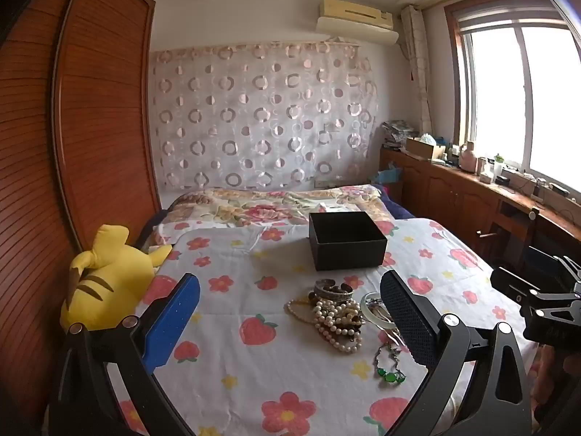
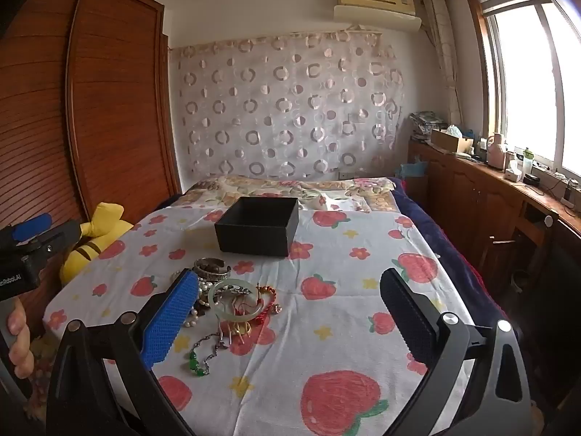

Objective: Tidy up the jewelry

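A pile of jewelry lies on the strawberry-print bed sheet [image 1: 232,374]: pearl strands [image 1: 337,321], a metal cuff bracelet [image 1: 332,289], a pale jade bangle [image 2: 236,299], a red cord piece [image 2: 267,296] and a green-stone necklace [image 1: 390,372], which also shows in the right wrist view [image 2: 198,361]. An open, empty black box [image 1: 346,245] stands behind the pile, also in the right wrist view [image 2: 259,230]. My left gripper [image 1: 290,327] is open and empty, held above the sheet before the pile. My right gripper [image 2: 290,319] is open and empty, right of the pile.
A yellow plush toy [image 1: 109,279] lies at the bed's left edge by the wooden wardrobe [image 1: 98,120]. A floral quilt [image 1: 276,207] lies behind the box. A wooden counter [image 2: 508,196] with clutter runs along the right under the window.
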Demonstrator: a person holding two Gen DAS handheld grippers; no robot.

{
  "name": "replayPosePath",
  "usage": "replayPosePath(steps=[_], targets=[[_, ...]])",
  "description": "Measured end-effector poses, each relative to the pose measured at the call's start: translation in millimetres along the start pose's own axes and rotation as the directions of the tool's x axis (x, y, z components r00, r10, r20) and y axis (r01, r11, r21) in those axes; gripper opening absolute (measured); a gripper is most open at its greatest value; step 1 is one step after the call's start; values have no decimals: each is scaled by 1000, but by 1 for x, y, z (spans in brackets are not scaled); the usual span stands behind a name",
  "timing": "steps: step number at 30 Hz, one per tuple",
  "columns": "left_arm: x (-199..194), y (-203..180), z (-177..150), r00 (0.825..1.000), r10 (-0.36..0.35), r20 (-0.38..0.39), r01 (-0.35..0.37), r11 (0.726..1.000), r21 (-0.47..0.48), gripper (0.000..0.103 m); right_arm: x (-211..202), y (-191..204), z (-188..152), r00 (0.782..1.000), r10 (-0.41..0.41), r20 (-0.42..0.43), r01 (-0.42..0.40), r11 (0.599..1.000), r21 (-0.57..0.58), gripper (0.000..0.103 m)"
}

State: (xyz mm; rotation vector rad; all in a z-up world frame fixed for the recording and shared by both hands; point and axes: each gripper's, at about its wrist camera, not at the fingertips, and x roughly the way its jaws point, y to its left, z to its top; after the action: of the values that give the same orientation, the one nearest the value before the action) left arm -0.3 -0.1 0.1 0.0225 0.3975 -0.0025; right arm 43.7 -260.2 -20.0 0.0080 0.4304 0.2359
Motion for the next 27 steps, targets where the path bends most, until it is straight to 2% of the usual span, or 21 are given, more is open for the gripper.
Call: replayPosePath(steps=[27], targets=[[1,-1,0,1000,-1,-2,1,1000,3,96,-2,3,3,1000,1,5,-1,1000,8,101]])
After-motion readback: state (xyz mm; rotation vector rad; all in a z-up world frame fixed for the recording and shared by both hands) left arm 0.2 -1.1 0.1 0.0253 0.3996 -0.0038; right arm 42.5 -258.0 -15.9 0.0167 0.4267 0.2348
